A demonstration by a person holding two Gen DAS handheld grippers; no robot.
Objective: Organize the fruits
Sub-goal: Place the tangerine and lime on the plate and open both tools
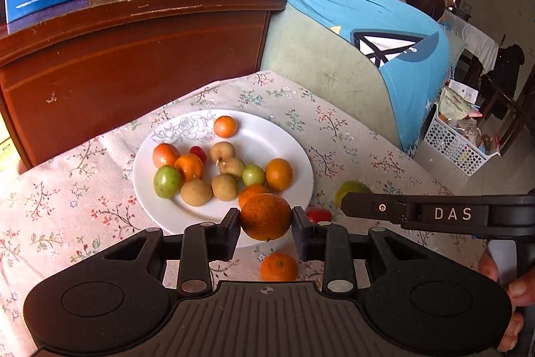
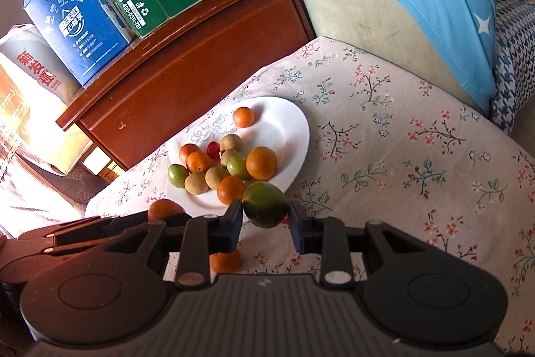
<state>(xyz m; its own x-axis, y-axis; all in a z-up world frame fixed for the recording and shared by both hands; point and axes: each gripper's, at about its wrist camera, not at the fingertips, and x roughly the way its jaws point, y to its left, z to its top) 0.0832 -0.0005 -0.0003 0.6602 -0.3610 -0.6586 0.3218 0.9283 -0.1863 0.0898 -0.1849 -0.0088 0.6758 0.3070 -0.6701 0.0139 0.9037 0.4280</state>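
A floral tablecloth [image 1: 334, 129] carries a white plate [image 1: 277, 136], a loose tangerine [image 1: 279, 266] and a small red fruit [image 1: 319, 215].

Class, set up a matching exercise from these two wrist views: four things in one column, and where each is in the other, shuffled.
1 rough orange
2 green fruit
3 red fruit
4 smooth orange

A on the plate
B loose on the tablecloth
C in the right gripper
D in the left gripper

Pairs: 1-D, 2-C, 3-A, 4-B

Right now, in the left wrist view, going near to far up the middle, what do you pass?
Small orange on the cloth → rough-skinned orange clamped in the left gripper → white plate of fruit → floral tablecloth → dark wooden cabinet.
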